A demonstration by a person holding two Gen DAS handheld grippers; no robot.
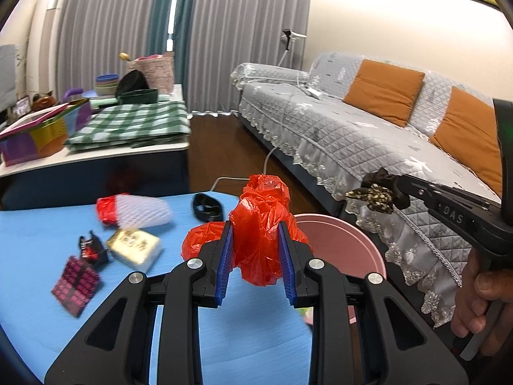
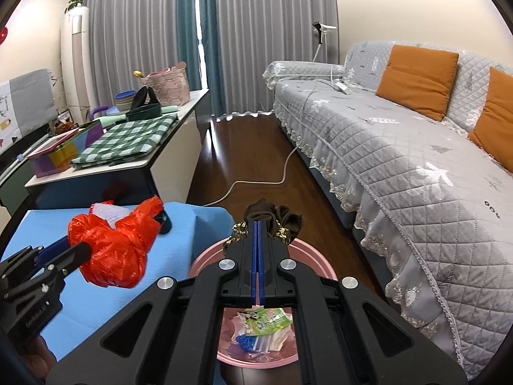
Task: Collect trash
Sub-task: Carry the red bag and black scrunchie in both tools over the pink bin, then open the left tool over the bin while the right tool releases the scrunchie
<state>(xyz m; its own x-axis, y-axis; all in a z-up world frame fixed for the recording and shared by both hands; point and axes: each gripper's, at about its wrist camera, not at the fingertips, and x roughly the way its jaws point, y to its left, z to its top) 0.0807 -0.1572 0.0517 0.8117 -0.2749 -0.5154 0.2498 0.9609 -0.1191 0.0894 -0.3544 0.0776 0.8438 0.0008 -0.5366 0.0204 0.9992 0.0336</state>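
Note:
My left gripper (image 1: 256, 224) is shut on a crumpled red plastic bag (image 1: 259, 224) and holds it above the blue table (image 1: 38, 256), beside the pink trash bin (image 1: 340, 240). It also shows in the right wrist view (image 2: 112, 253). My right gripper (image 2: 258, 224) is shut on a brown and gold fabric scrunchie (image 2: 282, 221), held over the pink bin (image 2: 205, 261), which holds wrappers (image 2: 266, 320). The scrunchie also shows in the left wrist view (image 1: 378, 194).
On the blue table lie a white foam net with red plastic (image 1: 138, 210), a gold packet (image 1: 133, 247), a pink patterned wrapper (image 1: 75, 284), a small black and red wrapper (image 1: 91, 248) and a black band (image 1: 207, 207). A grey sofa (image 2: 400, 147) is on the right. A cluttered counter (image 2: 112, 147) stands behind.

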